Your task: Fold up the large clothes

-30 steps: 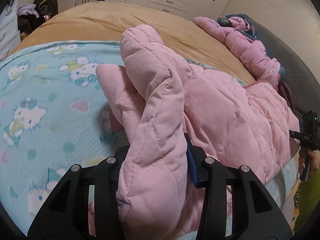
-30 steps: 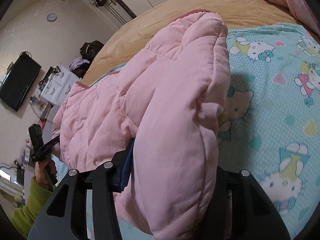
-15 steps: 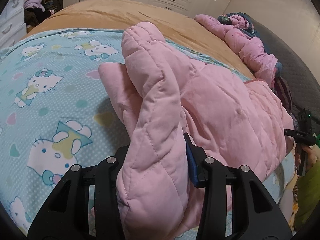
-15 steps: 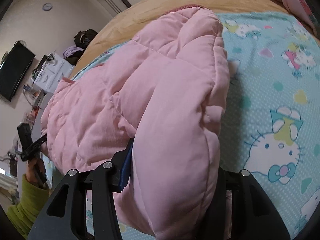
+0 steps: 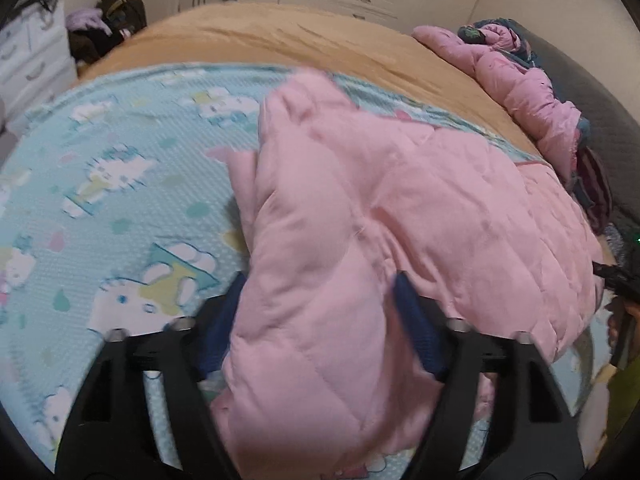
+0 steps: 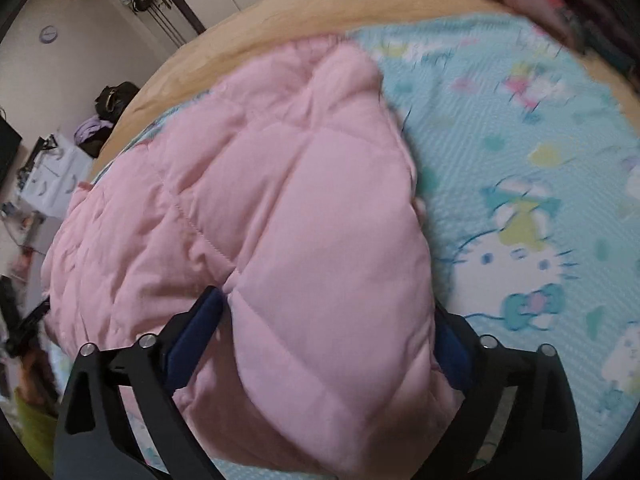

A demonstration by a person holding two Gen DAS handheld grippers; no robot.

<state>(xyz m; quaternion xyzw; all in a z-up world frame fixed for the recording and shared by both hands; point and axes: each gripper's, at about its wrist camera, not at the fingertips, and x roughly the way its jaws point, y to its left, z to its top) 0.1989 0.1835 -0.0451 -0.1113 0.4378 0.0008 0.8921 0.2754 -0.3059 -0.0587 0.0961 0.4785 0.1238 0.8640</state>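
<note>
Where the light-blue cartoon-cat sheet [image 5: 120,208] covers the tan bedspread [image 5: 280,40], 1 pink quilted jacket [image 5: 420,208] lies bunched across its middle. Left gripper [image 5: 320,312]: jaws parted wide, jacket fold loose between the 2 blue pads [image 5: 420,336]. Right gripper [image 6: 324,336]: likewise spread, straddling another fold of the jacket [image 6: 240,208].

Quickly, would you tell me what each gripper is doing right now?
Left gripper: open, jaws spread around the pink jacket.
Right gripper: open around the jacket too.
</note>
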